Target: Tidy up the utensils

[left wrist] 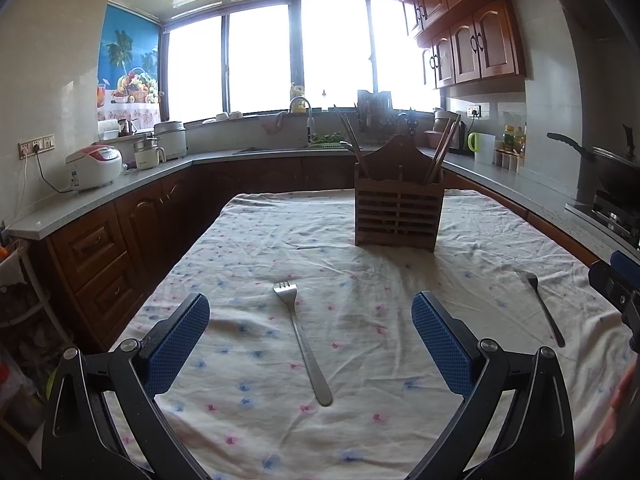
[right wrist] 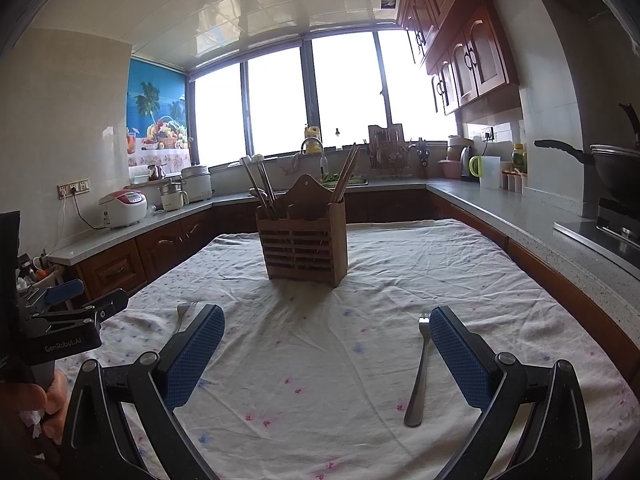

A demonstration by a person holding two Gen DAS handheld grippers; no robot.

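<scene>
Worktop under wrinkled cloth, mostly open. One tall obstacle: wooden holder standing mid-worktop toward the far end, chopsticks leaning outward above its rim. Open cloth on both sides of it. Near end: two forks lying flat, left fork and right fork, well apart, bare cloth between. Left gripper and right gripper both spread wide above the cloth.

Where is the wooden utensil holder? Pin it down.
The wooden utensil holder stands upright on the far half of the floral tablecloth, beyond both forks. In the left wrist view it is right of centre; in the right wrist view, left of centre, chopsticks sticking out.
</scene>
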